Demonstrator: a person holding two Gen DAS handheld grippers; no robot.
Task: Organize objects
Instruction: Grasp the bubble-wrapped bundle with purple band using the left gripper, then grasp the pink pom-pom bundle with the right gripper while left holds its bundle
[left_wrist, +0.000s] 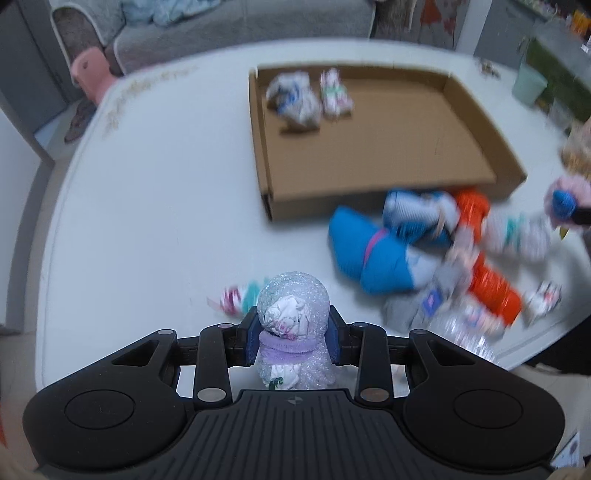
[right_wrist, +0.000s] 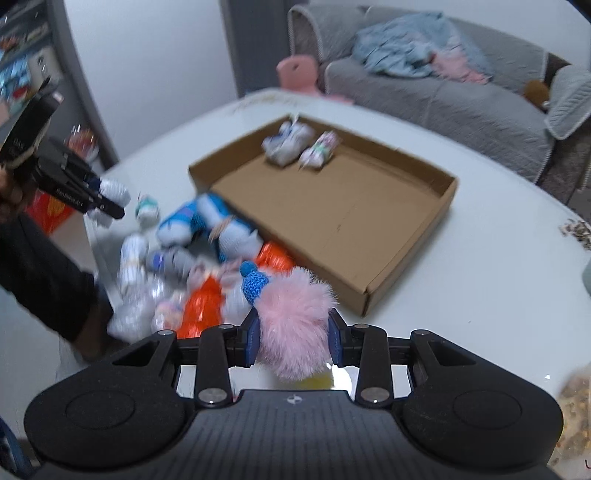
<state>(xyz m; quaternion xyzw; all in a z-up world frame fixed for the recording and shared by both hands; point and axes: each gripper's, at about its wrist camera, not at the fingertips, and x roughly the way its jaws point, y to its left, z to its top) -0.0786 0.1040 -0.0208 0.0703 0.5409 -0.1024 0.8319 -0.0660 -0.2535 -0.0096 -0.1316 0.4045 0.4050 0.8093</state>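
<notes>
Evidently both grippers were clenched: the left gripper (left_wrist: 293, 334) on a glittery bundle (left_wrist: 291, 325), the right gripper (right_wrist: 293, 336) on a pink pom-pom (right_wrist: 295, 325). Ahead of both, the box (left_wrist: 476, 110) lay open, nearer the right.

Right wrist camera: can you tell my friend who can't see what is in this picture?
The right gripper has its jaws shut on a fluffy pink toy with a blue knitted tip, above a white table. Ahead is a cardboard tray with two small wrapped bundles, beside a blurry pile of bundles.
</notes>
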